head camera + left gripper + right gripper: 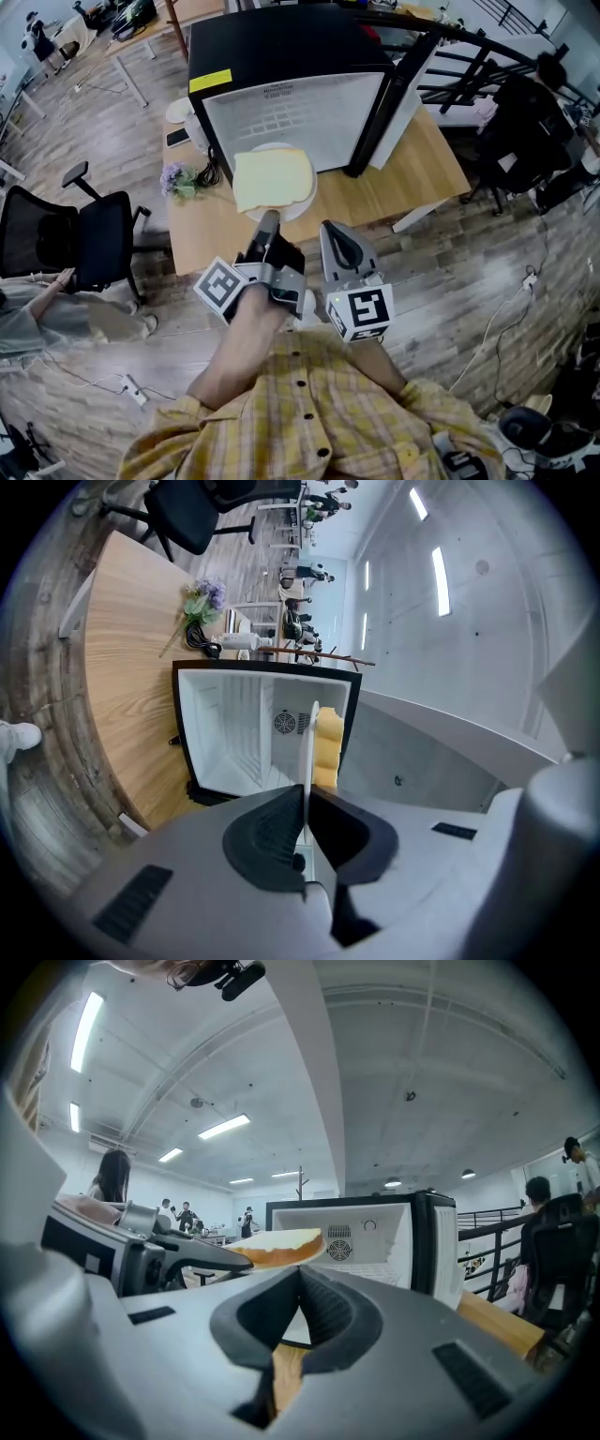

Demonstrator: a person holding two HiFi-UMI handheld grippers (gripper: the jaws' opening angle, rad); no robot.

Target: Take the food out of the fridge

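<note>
Yellow bread point(272, 178) — perhaps foam — on plate point(291, 215).

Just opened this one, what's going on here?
A person works two handheld grippers in front of a small black fridge that stands open on a light wooden table. The left gripper is clamped on the rim of a round white plate carrying a pale yellow slice of bread. The plate is outside the fridge, held up in front of its opening. The right gripper sits alongside, jaws together and empty.
</note>
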